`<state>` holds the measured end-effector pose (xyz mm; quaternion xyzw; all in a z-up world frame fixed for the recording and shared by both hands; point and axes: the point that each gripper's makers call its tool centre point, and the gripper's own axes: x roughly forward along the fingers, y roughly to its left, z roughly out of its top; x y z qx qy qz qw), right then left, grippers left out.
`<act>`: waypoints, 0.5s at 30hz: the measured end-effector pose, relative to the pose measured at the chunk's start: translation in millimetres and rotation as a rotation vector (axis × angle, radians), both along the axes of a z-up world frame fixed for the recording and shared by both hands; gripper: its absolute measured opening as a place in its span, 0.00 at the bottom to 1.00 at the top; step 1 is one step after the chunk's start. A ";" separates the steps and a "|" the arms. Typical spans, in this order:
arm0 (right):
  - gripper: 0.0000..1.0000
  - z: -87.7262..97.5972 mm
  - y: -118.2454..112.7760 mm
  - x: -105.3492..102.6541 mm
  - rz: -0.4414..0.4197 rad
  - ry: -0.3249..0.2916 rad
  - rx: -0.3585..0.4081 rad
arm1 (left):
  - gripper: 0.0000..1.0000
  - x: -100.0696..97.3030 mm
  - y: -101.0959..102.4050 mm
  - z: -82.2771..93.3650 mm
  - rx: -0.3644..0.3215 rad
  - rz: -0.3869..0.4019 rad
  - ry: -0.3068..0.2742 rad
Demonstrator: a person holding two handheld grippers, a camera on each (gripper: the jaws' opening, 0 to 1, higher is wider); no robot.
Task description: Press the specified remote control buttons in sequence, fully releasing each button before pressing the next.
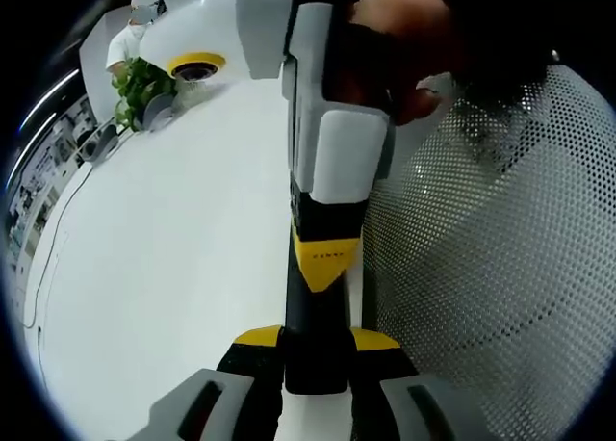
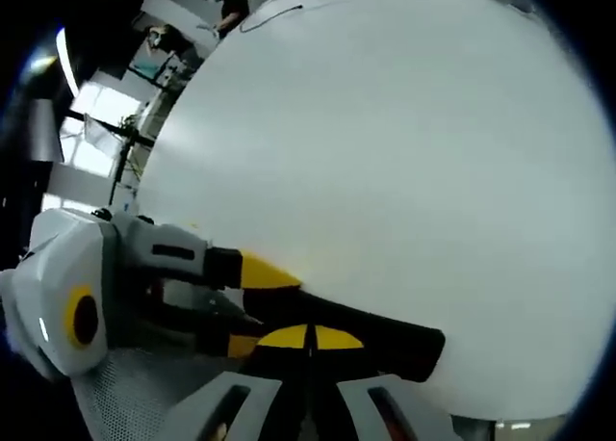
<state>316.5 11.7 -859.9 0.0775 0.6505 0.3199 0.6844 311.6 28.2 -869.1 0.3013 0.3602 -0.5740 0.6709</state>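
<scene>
The left gripper (image 1: 317, 338) is pinching the remote (image 1: 313, 359) between its jaws, one yellow tip on each side of the black body. In the left gripper view the remote's long axis is running straight along those jaws, pointing away from the camera. In the right gripper view the remote (image 2: 385, 335) is lying across the picture, its free end pointing right over the white tabletop (image 2: 404, 152).

The right gripper (image 1: 327, 263) is coming down from the top of the left gripper view, jaws pressed together, its yellow tip meeting the remote's upper face. A hand (image 1: 404, 46) is gripping it. In its own view its tips (image 2: 308, 337) are meeting at a seam, with the left gripper (image 2: 252, 308) reaching in from the left.

The buttons are not showing: the grippers are covering much of the remote, and its face is too dark to read. A perforated mesh (image 1: 481, 268) is lying beside the tabletop (image 1: 173, 268), cut off at the edge. A plant (image 1: 144, 85) is sitting far off.
</scene>
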 end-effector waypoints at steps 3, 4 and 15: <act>0.00 -0.1 -1.4 0.3 -0.020 0.024 0.010 | 0.25 -0.4 0.2 0.0 0.003 -0.004 -0.002; 0.00 0.2 -0.3 -0.2 -0.020 0.022 0.010 | 0.25 -0.4 0.3 -0.1 0.005 -0.005 -0.003; 0.00 1.2 19.3 -7.3 0.109 -0.039 0.022 | 0.25 -0.5 1.3 0.1 0.007 -0.006 -0.003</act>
